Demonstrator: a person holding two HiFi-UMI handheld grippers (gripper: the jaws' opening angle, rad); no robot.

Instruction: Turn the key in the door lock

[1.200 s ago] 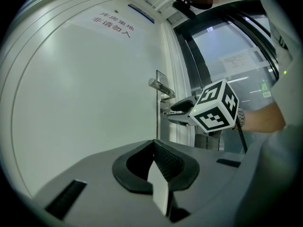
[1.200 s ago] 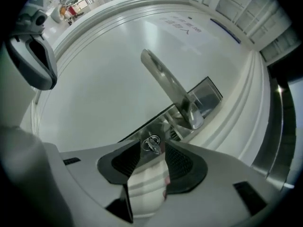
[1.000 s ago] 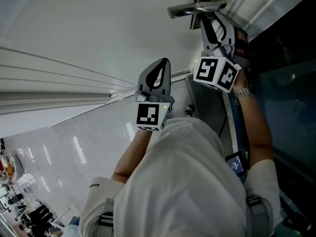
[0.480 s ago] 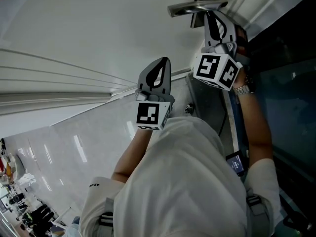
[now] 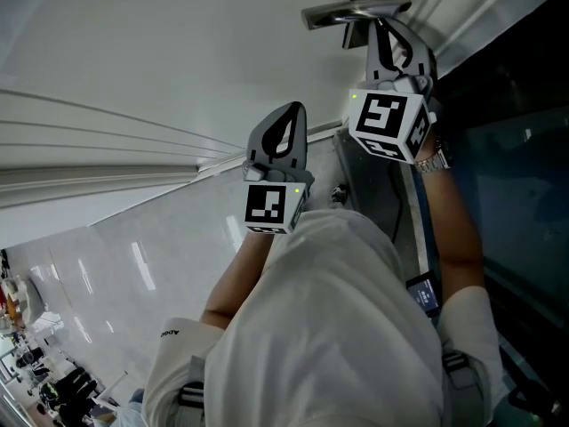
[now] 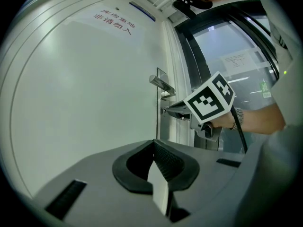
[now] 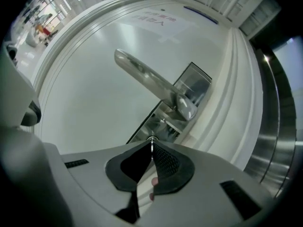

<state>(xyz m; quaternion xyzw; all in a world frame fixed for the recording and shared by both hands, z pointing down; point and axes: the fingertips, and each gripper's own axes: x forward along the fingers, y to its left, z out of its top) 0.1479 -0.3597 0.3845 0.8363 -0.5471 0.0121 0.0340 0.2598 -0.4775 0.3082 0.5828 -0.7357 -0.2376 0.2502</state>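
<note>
Key (image 7: 151, 144) in lock plate (image 7: 196, 82), handle (image 7: 147, 77) just above

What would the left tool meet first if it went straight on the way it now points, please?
Most likely the plain white door panel, near its edge below the silver lever handle. Nothing shows between the left tool and that panel, though the depth is hard to judge.

My right gripper (image 5: 382, 32) pointed level, its forearm (image 5: 453, 229) stretched straight out behind it. Its jaws had just been closing, and the tips met on the thin key (image 7: 152, 144) pinched between them. My left gripper (image 5: 292, 112) was held level to the left of the right one, its jaws together with nothing between them.
</note>
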